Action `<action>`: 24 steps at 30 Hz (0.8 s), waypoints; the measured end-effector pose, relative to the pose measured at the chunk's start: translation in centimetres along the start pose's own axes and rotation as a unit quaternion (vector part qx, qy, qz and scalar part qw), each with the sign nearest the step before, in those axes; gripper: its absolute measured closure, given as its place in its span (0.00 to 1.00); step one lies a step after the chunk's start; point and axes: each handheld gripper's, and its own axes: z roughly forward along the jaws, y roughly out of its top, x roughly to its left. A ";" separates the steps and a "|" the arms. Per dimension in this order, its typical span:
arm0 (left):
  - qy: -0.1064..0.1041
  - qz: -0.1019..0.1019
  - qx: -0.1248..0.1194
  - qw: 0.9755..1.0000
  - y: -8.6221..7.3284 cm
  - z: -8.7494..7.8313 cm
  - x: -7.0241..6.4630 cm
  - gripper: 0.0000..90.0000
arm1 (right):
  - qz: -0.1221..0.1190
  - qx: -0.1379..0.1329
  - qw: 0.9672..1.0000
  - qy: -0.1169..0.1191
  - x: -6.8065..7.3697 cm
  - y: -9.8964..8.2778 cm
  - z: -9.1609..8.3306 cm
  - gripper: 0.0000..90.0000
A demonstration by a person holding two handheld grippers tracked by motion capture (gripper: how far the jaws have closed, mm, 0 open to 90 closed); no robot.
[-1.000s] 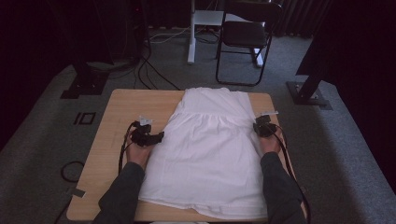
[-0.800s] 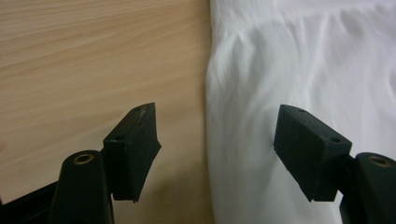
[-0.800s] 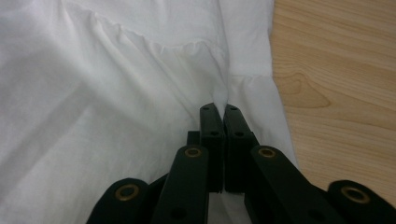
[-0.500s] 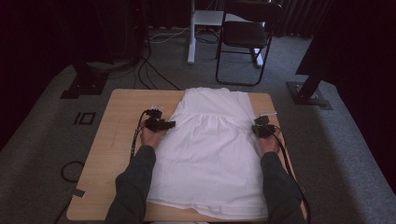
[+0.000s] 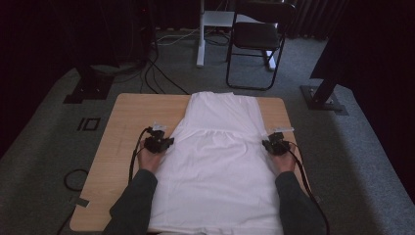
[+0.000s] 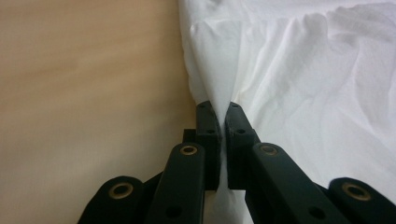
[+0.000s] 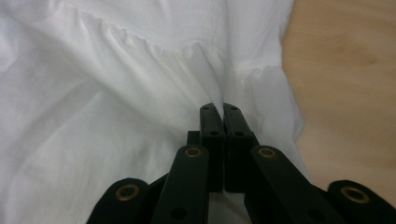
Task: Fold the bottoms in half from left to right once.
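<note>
On the bench (image 5: 122, 127) the dress (image 5: 215, 166) lay flat, unfolded, both side edges clamped: left fingers (image 6: 219, 112), right fingers (image 7: 219, 112).

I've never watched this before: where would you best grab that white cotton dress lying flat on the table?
Grip the white cotton dress at its side edges by the gathered waist seam, one gripper from each side. There the cloth bunches into folds thin jaws can pinch.

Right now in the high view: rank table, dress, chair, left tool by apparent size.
1. Table, largest.
2. Dress, covers much of the table.
3. Chair, though it stands farther from the camera, so its true size is unsure.
4. Left tool, smallest.
</note>
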 end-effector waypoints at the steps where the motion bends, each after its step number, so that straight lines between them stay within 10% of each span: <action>1: 0.004 0.006 -0.001 1.000 -1.0 -0.8 -0.3 0.97 | -0.005 0.000 1.000 0.007 0.5 -0.6 -0.6 0.98; 13: -0.003 0.024 0.024 0.999 -9.5 -7.4 -4.0 0.94 | -0.040 0.025 0.998 0.047 5.8 -7.6 -7.4 0.98; 17: 0.009 0.024 -0.016 1.000 -8.5 -8.5 -3.7 0.57 | -0.031 0.019 0.998 0.058 5.5 -7.2 -8.6 0.68; 24: 0.025 0.000 -0.046 0.999 -4.4 -7.3 -1.9 0.48 | -0.034 -0.040 0.996 0.070 5.1 -1.8 -6.5 0.56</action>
